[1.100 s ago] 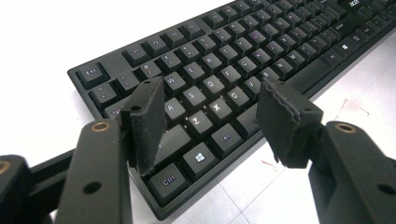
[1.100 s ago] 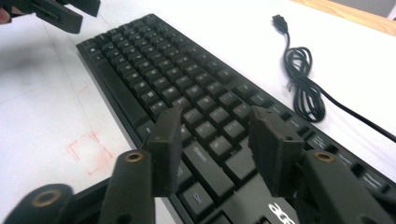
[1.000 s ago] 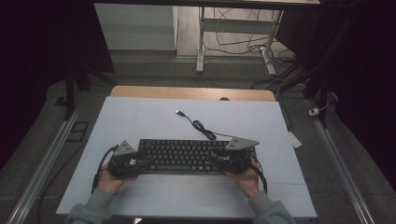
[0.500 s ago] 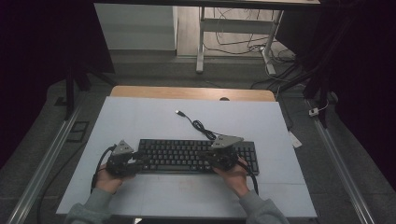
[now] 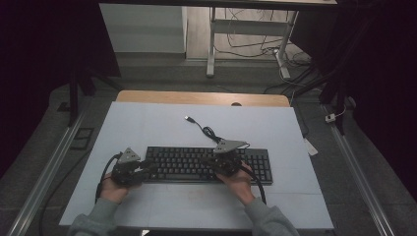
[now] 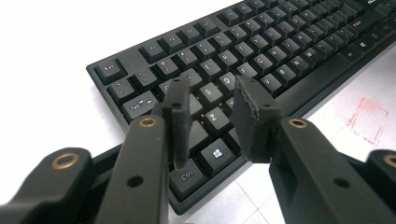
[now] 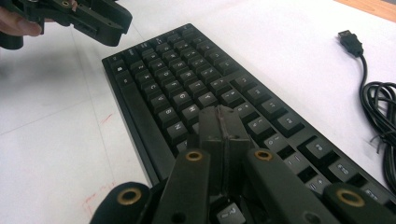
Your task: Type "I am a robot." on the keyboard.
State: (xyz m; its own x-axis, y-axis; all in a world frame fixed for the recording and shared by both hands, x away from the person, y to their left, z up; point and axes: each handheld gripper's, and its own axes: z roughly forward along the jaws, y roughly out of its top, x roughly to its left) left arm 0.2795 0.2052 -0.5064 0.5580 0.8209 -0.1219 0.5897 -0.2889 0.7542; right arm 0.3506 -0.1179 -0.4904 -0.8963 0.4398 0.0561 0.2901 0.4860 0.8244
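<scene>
A black keyboard lies across the white mat, its cable curling back to a loose USB plug. My left gripper sits at the keyboard's left end. In the left gripper view its jaws hover above the keys near Tab and Ctrl. They have just been closing, stand apart and hold nothing. My right gripper rests over the right-middle keys. Its jaws are shut pad to pad, low over the keyboard, with nothing between them.
The white mat covers the table, and a wooden strip shows along its far edge. The coiled cable and USB plug lie behind the keyboard. Faint red marks are on the mat in front of it. Metal rails flank the table.
My right gripper has slid left from the keyboard's right end to its right-middle keys. The left gripper has stayed at the left end.
</scene>
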